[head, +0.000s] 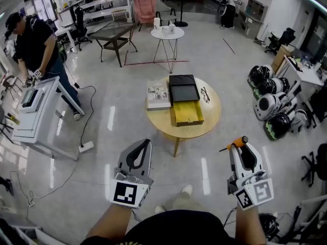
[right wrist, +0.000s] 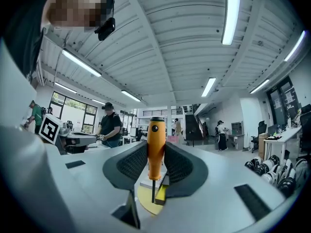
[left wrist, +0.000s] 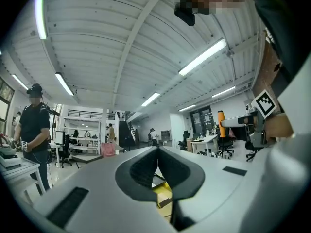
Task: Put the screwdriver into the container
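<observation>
Well, the carry is on. The right gripper (head: 242, 150) has its jaws clenched on the screwdriver (right wrist: 155, 148), pinching the orange handle, with the thin metal shaft poking out below. That grasp looks square and firm in the right gripper view. Over on the other side, the left gripper (head: 144, 147) has its jaws pressed together with nothing between them, so it is a spare for now.

Both tools hang over open floor, well apart from the round wooden worktop (head: 210, 120) ahead. On it sits the yellow container (head: 188, 114), open at the top, with a black box (head: 184, 88) touching its far end. From this high angle I can't tell whether that black piece is a lid or a second box, so I take the yellow tray as the target. A book (head: 158, 95) lies just beside it on the left, and a pair of glasses (head: 205, 94) on the right.

So the pick-up looks done and the delivery is not yet begun. Next, I'd say, comes a step forward to the worktop. Then the right gripper goes over the yellow tray, the screwdriver is lowered inside its walls, and only then do the jaws let go.
</observation>
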Action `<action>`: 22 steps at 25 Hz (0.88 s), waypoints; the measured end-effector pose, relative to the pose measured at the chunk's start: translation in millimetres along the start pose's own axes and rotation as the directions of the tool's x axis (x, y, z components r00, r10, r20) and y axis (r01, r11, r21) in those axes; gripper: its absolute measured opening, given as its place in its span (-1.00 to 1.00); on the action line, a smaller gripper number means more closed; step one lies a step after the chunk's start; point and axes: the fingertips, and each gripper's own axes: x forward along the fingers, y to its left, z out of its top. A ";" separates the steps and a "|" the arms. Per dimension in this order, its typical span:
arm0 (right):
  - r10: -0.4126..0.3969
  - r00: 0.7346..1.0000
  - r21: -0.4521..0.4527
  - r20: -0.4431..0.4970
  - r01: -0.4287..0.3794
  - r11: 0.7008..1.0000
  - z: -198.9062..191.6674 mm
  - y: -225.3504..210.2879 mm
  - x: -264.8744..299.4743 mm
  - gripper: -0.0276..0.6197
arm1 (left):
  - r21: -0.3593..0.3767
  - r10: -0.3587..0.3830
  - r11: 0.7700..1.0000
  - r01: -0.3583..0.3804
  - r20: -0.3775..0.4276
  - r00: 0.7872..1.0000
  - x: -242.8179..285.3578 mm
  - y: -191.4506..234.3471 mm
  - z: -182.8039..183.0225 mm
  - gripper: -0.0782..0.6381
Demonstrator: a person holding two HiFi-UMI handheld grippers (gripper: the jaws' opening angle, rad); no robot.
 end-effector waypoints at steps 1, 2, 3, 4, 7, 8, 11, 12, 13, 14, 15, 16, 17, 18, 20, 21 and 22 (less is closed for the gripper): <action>0.000 1.000 0.000 -0.002 0.000 1.000 -0.1 -3.3 3.4 -0.55 | -0.005 -0.001 1.000 0.001 0.006 1.000 4.9 0.7 0.5 -0.73; 0.001 1.000 0.000 -0.005 -0.001 1.000 -0.6 -6.5 6.3 -0.55 | -0.012 -0.001 1.000 0.002 0.010 1.000 9.4 0.9 0.4 -0.73; 0.003 1.000 -0.001 -0.009 -0.003 1.000 -1.3 -9.6 9.1 -0.54 | -0.018 -0.002 1.000 0.002 0.012 1.000 13.4 1.1 -0.6 -0.73; 0.005 1.000 -0.002 -0.013 -0.005 1.000 -2.0 -12.8 11.9 -0.54 | -0.018 -0.001 1.000 0.001 0.009 1.000 17.0 1.7 -2.4 -0.73; 0.008 1.000 -0.001 -0.018 -0.008 1.000 -3.1 -23.3 21.9 -0.55 | -0.018 0.006 1.000 -0.006 -0.001 1.000 28.7 4.9 -8.2 -0.73; 0.009 1.000 0.001 -0.020 -0.009 1.000 -3.4 -26.7 24.9 -0.55 | -0.020 0.006 1.000 -0.006 -0.004 1.000 32.8 5.3 -9.5 -0.73; 0.016 1.000 0.006 -0.026 -0.016 1.000 -4.2 -33.1 31.9 -0.55 | -0.020 0.004 1.000 -0.004 -0.008 1.000 42.5 4.7 -12.0 -0.73; 0.020 0.999 0.007 -0.027 -0.020 1.000 -4.6 -34.1 34.2 -0.54 | -0.019 0.003 1.000 -0.003 -0.008 1.000 45.1 4.6 -13.3 -0.73; 0.023 0.999 0.007 -0.027 -0.023 1.000 -5.2 -35.1 36.4 -0.55 | -0.018 0.002 1.000 -0.002 -0.009 1.000 47.6 4.6 -14.4 -0.73; 0.025 0.999 0.009 -0.028 -0.025 1.000 -6.2 -36.1 38.7 -0.54 | -0.020 0.001 1.000 -0.001 -0.010 1.000 50.0 4.7 -15.4 -0.73; 0.027 0.999 0.011 -0.029 -0.027 1.000 -7.4 -37.2 41.1 -0.54 | -0.025 0.001 1.000 -0.001 -0.013 1.000 52.3 5.0 -16.9 -0.73; 0.029 0.999 0.015 -0.029 -0.029 0.999 -9.0 -38.2 43.8 -0.54 | -0.027 0.001 1.000 -0.001 -0.018 1.000 54.4 5.5 -19.1 -0.73; 0.032 0.999 0.018 -0.031 -0.032 0.999 -10.6 -39.0 46.7 -0.55 | -0.023 0.000 1.000 -0.001 -0.026 1.000 56.4 6.3 -22.0 -0.73; 0.036 0.999 0.019 -0.033 -0.036 0.999 -12.1 -39.8 49.2 -0.55 | -0.018 -0.001 1.000 0.000 -0.033 0.999 58.7 7.2 -25.0 -0.73; 0.042 0.998 0.021 -0.038 -0.041 0.999 -14.1 -42.4 52.8 -0.55 | -0.015 -0.002 1.000 0.001 -0.043 0.999 63.9 7.7 -28.4 -0.73; 0.043 0.998 0.022 -0.040 -0.042 0.999 -14.5 -44.3 54.0 -0.54 | -0.016 -0.003 1.000 0.002 -0.046 0.999 66.5 7.5 -29.1 -0.73; 0.043 0.998 0.023 -0.040 -0.042 0.999 -14.8 -46.5 55.3 -0.55 | -0.015 -0.004 1.000 0.003 -0.045 0.999 69.3 7.3 -28.8 -0.73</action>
